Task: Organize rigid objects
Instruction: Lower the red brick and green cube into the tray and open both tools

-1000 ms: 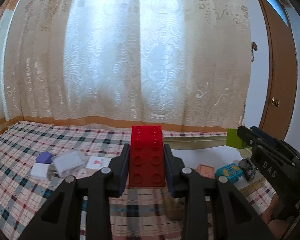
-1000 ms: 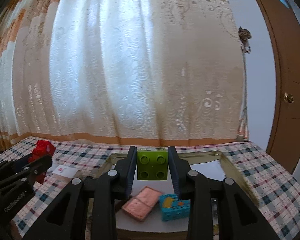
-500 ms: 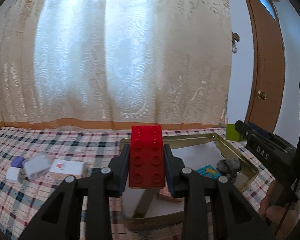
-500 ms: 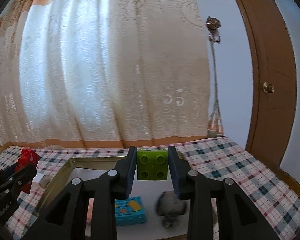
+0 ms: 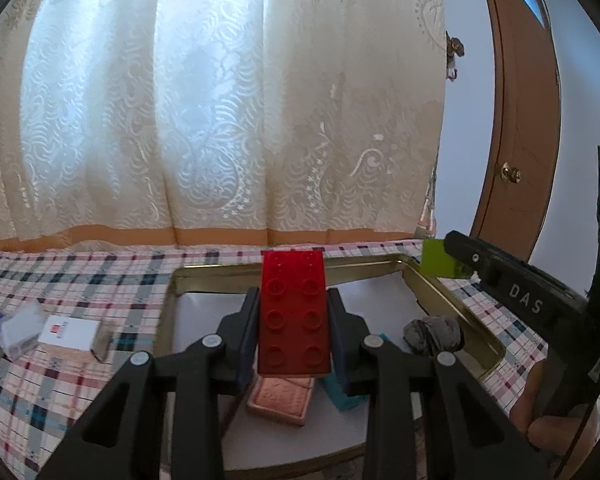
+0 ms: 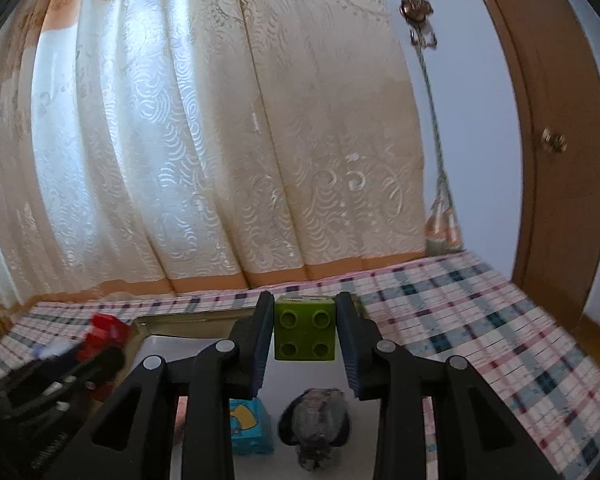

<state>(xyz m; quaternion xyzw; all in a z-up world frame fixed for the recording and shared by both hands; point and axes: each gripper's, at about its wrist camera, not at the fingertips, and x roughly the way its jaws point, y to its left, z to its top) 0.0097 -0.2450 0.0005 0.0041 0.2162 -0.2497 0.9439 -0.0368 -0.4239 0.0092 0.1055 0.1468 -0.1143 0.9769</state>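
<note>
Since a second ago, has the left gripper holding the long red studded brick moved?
Yes. The left gripper carried the red brick rightward over the gold tray.

A home room: a cream lace curtain point(image 5: 228, 112) covers the far window, a brown wooden door point(image 5: 516, 128) stands at the right, and a plaid tablecloth point(image 6: 480, 320) covers the near table.

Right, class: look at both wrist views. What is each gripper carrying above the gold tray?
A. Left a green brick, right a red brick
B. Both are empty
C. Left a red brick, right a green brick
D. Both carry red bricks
C: the left gripper clamps the long red brick, and the right gripper clamps the square green brick.
</note>
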